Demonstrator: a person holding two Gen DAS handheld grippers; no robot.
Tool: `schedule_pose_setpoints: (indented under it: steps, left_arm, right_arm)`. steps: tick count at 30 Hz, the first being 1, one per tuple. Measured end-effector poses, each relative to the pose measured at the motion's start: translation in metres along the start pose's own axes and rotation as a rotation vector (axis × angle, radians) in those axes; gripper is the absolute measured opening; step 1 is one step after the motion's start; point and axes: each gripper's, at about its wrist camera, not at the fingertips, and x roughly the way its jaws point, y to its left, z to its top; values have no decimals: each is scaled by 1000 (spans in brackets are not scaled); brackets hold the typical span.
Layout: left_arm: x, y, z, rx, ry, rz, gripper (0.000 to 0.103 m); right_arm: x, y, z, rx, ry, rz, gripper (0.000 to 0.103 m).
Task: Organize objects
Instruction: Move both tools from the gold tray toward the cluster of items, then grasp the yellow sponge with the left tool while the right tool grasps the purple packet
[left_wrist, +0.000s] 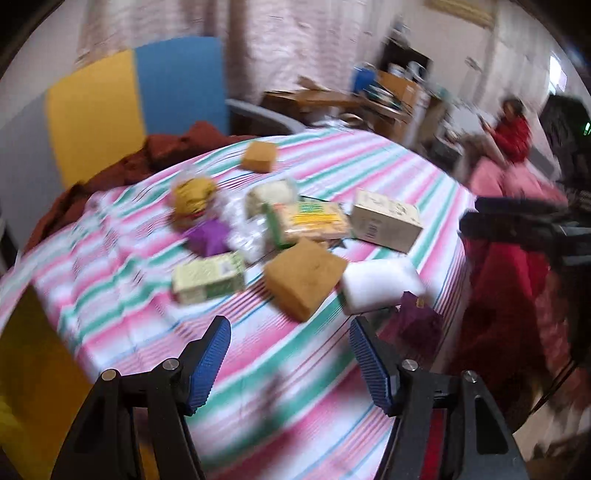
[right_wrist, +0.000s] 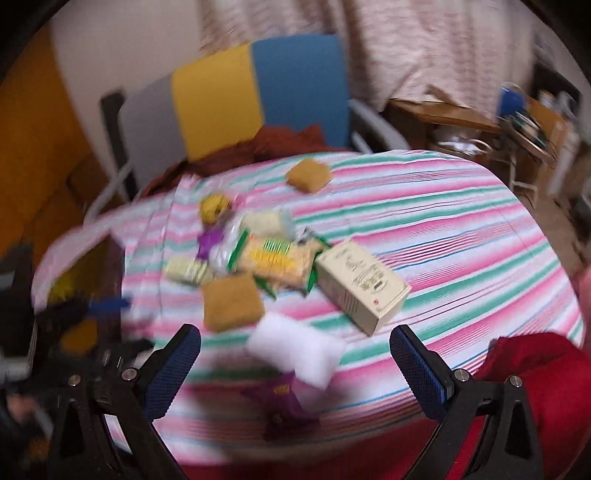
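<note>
My left gripper (left_wrist: 290, 341) hangs above the near edge of the striped surface (left_wrist: 369, 173), its blue fingers (left_wrist: 210, 365) spread wide apart with nothing between them. My right gripper (right_wrist: 295, 349) is the same: fingers (right_wrist: 417, 365) well apart and empty, over the near edge. Both views are blurred. The things to sort lie in a loose heap toward the middle of the surface. Nearest my left fingers sits a brown sponge (left_wrist: 304, 282), with a white sponge (left_wrist: 382, 286) just beside it on the right and a pale green box (left_wrist: 208, 277) on the left. Behind them lies a yellow and green packet (left_wrist: 312, 221), a cream box (left_wrist: 386, 219) beside it, a clear-wrapped white item (left_wrist: 271, 194), a purple piece (left_wrist: 208, 236) and a yellow bundle (left_wrist: 194, 197). A second brown sponge (left_wrist: 259, 156) lies well apart, near the far edge. A purple pouch (left_wrist: 421, 321) lies at the near edge, just below the white sponge. A person in red (left_wrist: 511, 129) is in the background.
</note>
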Motion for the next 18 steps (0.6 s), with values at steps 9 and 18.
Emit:
schedule_pose_setpoints:
  steps: [9, 18]
  left_arm:
    - [56, -9, 29, 227, 80, -21, 69]
    - [97, -16, 40, 361, 162, -65, 72]
  right_arm:
    - [22, 8, -20, -82, 123, 50, 103]
    - [37, 14, -26, -135, 203, 105, 103]
